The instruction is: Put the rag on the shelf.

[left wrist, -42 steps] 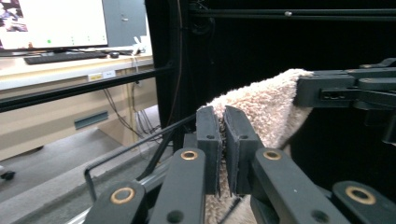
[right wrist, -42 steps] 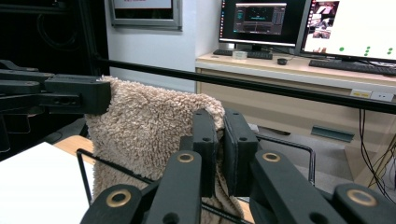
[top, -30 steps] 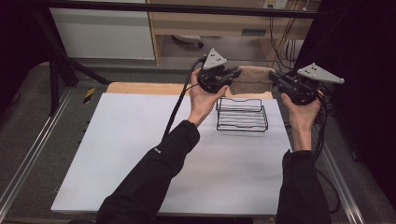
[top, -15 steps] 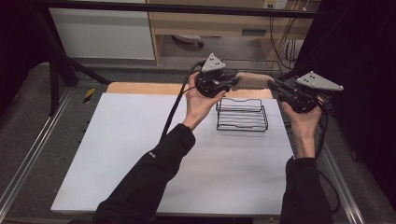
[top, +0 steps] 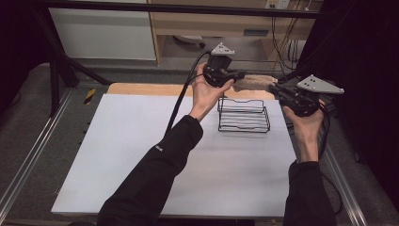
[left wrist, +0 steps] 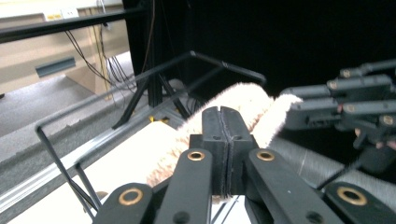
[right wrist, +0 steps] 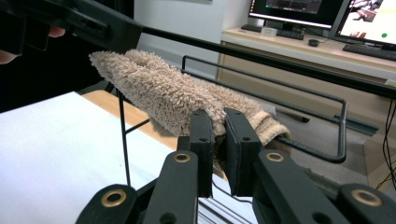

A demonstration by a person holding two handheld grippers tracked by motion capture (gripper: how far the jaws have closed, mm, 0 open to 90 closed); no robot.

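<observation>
Above the white table (top: 141, 155), we clamp a beige fuzzy towel (top: 254, 83) between both grippers: left gripper (top: 235, 75) and right gripper (top: 277, 89) each pinched shut on one end.

Beige towel (top: 254, 83) stretched in the air between left gripper (top: 234, 75) and right gripper (top: 276, 89), above black wire rack (top: 243, 115) near the bench's (top: 141, 155) far right corner, both jaws closed on towel ends.

The high camera looked forward and down over the table (top: 141, 155) from the near side. Each gripper camera sat close behind its own jaws, facing the other across the towel (left wrist: 233, 105) (right wrist: 163, 93), which all three views shared (top: 254, 83), along with the rack (top: 243, 115).
</observation>
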